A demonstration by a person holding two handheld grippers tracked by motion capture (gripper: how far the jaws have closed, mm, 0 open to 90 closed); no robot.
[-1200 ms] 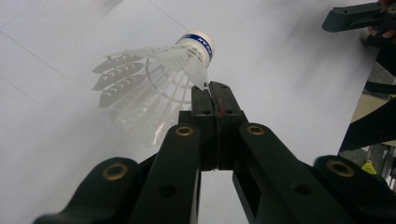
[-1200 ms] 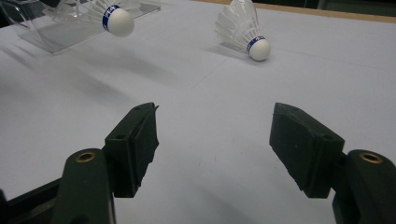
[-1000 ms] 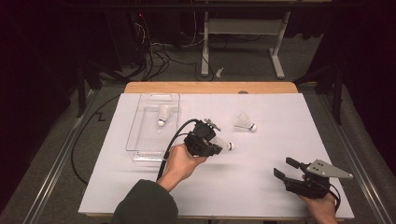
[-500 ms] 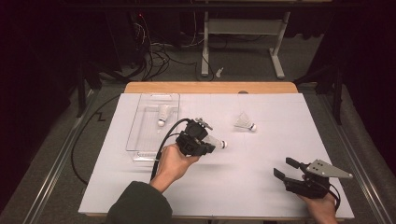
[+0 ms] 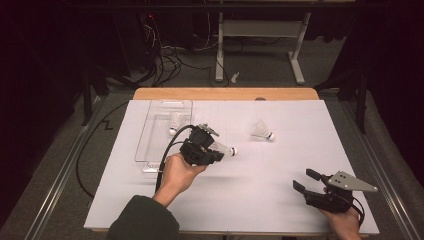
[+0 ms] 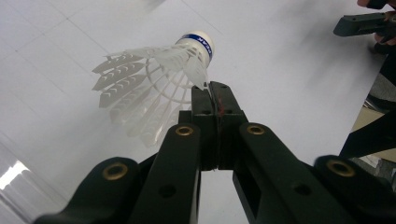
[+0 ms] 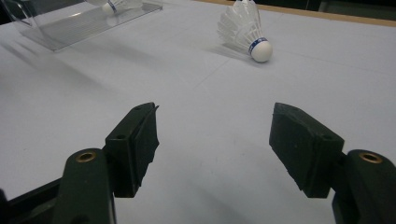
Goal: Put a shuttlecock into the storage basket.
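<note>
**Shuttlecock pinched in left gripper above the sheet**

Between the pads of the left gripper (image 6: pixel 211 93) a shuttlecock (image 6: pixel 154 84) is clamped by the edge of its feather skirt, close to the cork, with the pads pressed nearly together. It is carried clear of the white sheet (image 5: pixel 250 200), the cork with its blue band pointed away from the hand. From above, this gripper (image 5: pixel 207 150) is seen just beside the right edge of a clear tray (image 5: pixel 150 145), the cork turned toward the middle of the table. Inside the tray a second shuttlecock (image 5: pixel 175 122) is laid near the far end. A third shuttlecock (image 5: pixel 261 131) is rested on its side on the sheet, well apart to the right. The right gripper (image 5: pixel 302 181) is held low near the front right corner, its jaws spread wide with nothing between them.
</note>
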